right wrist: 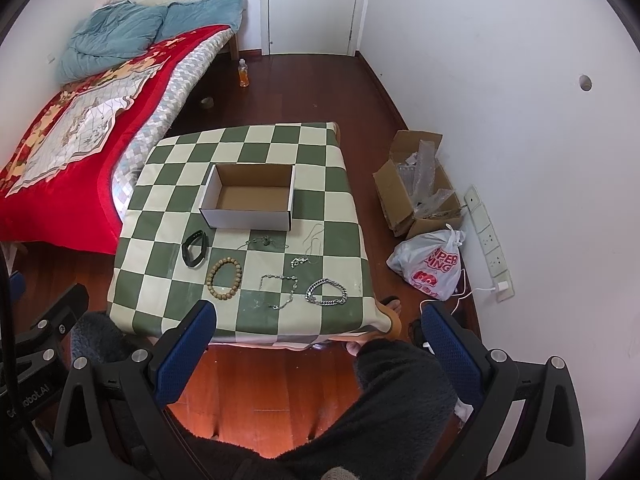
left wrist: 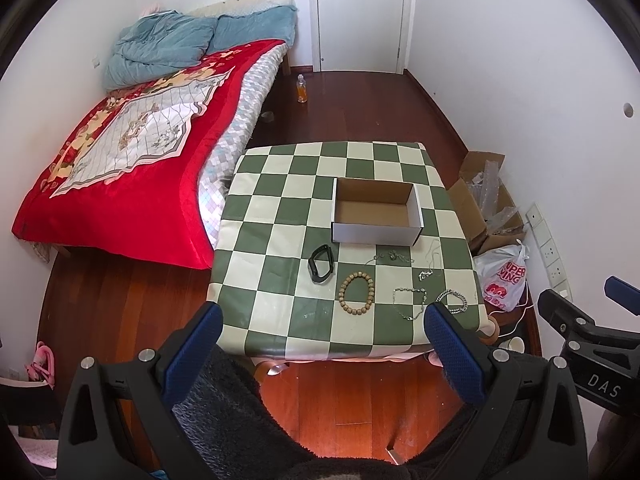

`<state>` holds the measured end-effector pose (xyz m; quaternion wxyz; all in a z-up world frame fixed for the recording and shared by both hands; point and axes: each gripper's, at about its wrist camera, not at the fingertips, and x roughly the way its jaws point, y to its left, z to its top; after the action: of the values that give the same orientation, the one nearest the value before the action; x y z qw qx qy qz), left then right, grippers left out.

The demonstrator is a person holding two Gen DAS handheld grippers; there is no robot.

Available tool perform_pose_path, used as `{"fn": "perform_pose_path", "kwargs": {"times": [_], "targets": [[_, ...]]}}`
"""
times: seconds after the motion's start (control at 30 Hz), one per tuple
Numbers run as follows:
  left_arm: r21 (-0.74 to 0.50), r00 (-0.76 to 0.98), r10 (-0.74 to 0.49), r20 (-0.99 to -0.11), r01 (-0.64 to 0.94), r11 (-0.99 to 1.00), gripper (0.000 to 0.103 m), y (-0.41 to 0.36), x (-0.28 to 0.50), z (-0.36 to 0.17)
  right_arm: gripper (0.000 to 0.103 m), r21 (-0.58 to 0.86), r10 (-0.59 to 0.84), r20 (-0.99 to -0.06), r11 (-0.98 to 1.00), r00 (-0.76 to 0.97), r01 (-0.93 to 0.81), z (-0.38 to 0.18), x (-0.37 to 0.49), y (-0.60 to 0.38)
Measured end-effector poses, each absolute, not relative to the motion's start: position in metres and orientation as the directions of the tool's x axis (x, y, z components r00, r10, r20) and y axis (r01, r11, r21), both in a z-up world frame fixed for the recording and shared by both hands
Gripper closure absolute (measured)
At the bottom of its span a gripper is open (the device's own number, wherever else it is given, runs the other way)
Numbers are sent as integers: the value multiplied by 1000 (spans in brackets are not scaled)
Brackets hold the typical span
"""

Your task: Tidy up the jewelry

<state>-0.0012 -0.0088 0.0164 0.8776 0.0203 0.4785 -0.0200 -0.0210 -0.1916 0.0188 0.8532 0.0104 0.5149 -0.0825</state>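
Note:
An empty white cardboard box (left wrist: 376,210) (right wrist: 248,196) stands on the green checked table (left wrist: 280,216) (right wrist: 168,208). In front of it lie a black band (left wrist: 321,263) (right wrist: 195,249), a wooden bead bracelet (left wrist: 357,293) (right wrist: 225,279), a thick silver chain bracelet (left wrist: 452,301) (right wrist: 326,291), a thin silver chain (left wrist: 410,302) (right wrist: 280,290) and finer chains (left wrist: 394,257) (right wrist: 266,242). My left gripper (left wrist: 322,312) and my right gripper (right wrist: 320,310) are both open and empty, held above the floor short of the table's near edge.
A bed with a red blanket (left wrist: 120,152) (right wrist: 60,128) is on the left. A brown carton (left wrist: 486,200) (right wrist: 420,176) and a white plastic bag (left wrist: 504,280) (right wrist: 432,264) lie on the floor at the right wall. A bottle (left wrist: 301,89) (right wrist: 243,73) stands near the door.

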Motion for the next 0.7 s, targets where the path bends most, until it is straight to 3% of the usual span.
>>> {"fn": "perform_pose_path", "kwargs": {"times": [0.7], "targets": [[15, 545, -17, -838, 55, 998, 0, -10, 1, 18, 0, -77, -139, -878, 985, 458, 152, 21, -21, -190]]}}
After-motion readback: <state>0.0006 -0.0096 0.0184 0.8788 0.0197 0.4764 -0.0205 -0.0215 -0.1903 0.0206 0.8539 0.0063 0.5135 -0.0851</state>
